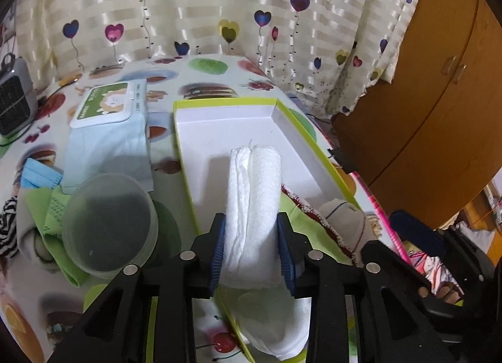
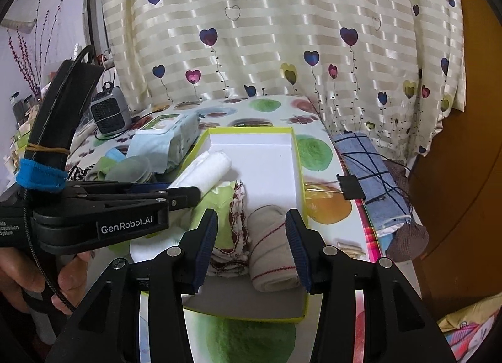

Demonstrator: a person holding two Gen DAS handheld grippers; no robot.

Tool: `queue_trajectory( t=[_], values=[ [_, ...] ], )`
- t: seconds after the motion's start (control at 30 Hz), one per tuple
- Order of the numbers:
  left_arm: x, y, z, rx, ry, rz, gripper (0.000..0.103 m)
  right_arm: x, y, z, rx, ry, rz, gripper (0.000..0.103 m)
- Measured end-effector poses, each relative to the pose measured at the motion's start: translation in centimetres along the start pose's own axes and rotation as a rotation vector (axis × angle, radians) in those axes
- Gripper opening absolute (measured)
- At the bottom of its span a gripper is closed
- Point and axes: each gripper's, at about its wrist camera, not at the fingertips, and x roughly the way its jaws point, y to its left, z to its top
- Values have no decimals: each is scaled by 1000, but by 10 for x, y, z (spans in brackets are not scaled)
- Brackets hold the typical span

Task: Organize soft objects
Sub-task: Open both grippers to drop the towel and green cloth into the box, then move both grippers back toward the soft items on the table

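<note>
Blue-padded fingers of the left gripper flank a rolled white towel; the pads touch both its sides, but whether they squeeze it cannot be told. Beyond the fingertips, the roll's far end rests on the white floor of a lime-edged cardboard box, and its near end hangs over the box's near wall, below the fingers.

The right gripper stands released, with its jaws wide above the box's near end. Below and between its pads lie a beige rolled cloth with red stripes and, touching it on the left, a folded red-trimmed cloth. A green cloth lies just left of that, beside the towel.

Ahead of both grippers, the far half of the box is bare white floor up to its far wall.

Left of the left gripper, a clear round plastic tub stands near the box, with a wet-wipes pack farther off. Right of the right gripper, a black binder clip grips the edge of the fruit-print table.
</note>
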Motion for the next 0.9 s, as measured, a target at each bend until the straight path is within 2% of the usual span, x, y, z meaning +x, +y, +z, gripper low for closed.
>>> queue_trajectory(
  t=[0.07,0.13,0.8,0.9],
  values=[
    [-4,1,-1,0,-12,-12,42,-2,2,0,-4,-4,1,46],
    [-11,2,-1,-1,-26,-23,43,-4,4,1,-10,-10,-1,46],
    [-95,-1,-16,44,-187,17,43,-50,33,13,-39,-88,0,47],
    [-106,3,-22,35,-205,29,43,-55,40,14,-45,-96,12,54]
  ],
)
